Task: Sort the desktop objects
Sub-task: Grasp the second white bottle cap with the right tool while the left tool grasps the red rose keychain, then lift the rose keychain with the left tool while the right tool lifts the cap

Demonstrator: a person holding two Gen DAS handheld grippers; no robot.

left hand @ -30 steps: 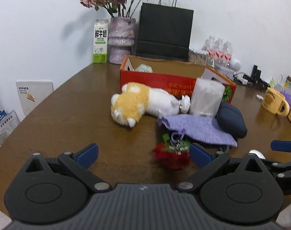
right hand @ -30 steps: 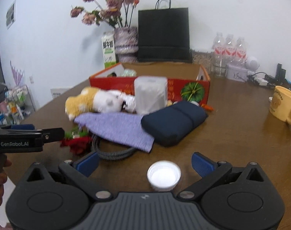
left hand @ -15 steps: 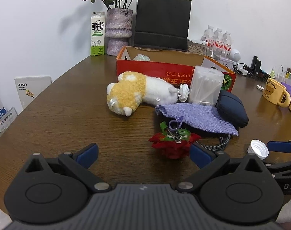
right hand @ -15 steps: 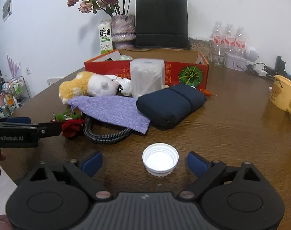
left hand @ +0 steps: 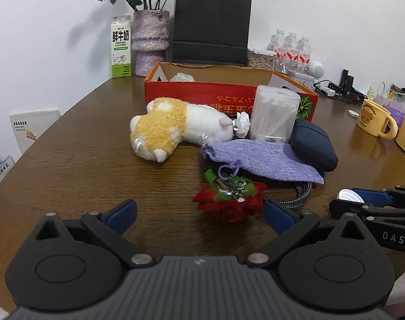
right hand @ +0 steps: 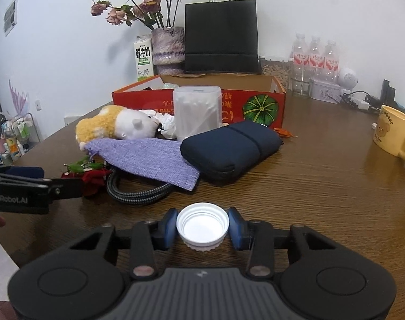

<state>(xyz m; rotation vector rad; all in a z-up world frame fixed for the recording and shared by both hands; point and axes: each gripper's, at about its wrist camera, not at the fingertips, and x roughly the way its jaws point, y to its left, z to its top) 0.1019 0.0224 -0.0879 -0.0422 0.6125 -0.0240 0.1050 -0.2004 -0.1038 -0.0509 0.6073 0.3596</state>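
A white plastic bottle cap [right hand: 201,226] sits open side up on the brown wood-grain tabletop [right hand: 322,192], directly between the blue pads of the right gripper [right hand: 201,228]. Its jaws are closing on the cap, and the pads appear to touch its ribbed rim on both sides. A second ago these jaws stood wide apart with the cap loose between them.

The left gripper [left hand: 199,213] hovers with its jaws wide and nothing between them. Just beyond its right pad lies a red fabric flower [left hand: 230,200] with green leaves. Beyond that lie a knitted purple pouch [left hand: 258,157], a braided dark cable [right hand: 138,190], a navy soft case [right hand: 231,149], a fluffy yellow and white plush toy [left hand: 170,130], a translucent cotton swab tub [left hand: 274,114] and an open red cardboard box [left hand: 229,93].
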